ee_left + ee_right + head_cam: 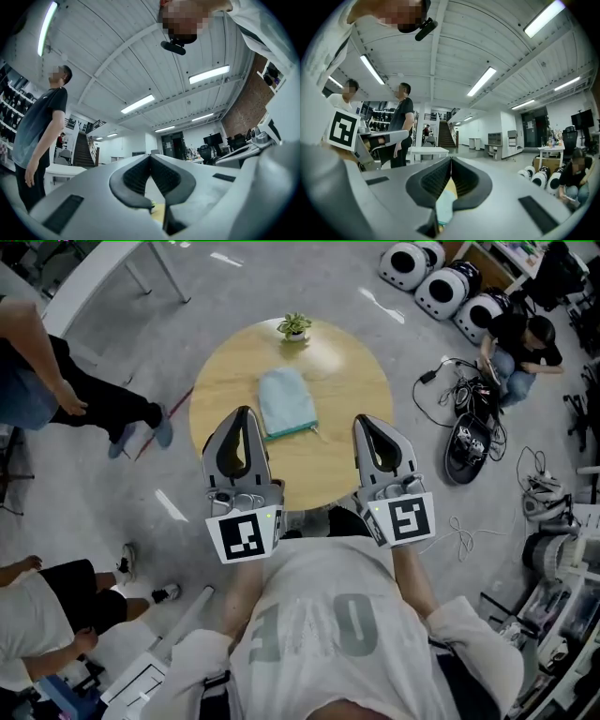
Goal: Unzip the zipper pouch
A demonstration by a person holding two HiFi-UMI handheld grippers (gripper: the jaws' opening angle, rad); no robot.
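A light blue zipper pouch (286, 401) lies flat on the round wooden table (347, 381), its zipper edge toward me. Both grippers hover over the table's near edge, apart from the pouch. My left gripper (246, 412) is below and left of the pouch, its jaws shut with nothing between them. My right gripper (363, 421) is to the pouch's lower right, also shut and empty. In the left gripper view the left gripper (150, 157) has its tips touching, and the camera points up at the ceiling. The right gripper view shows the right gripper (451, 161) closed, with the pouch (444, 206) below its jaws.
A small potted plant (294, 326) stands at the table's far edge. People stand on the floor at left (56, 390), and one sits at the right (525, 348) beside cables (469, 427). White rounded units (441, 282) sit at the back right.
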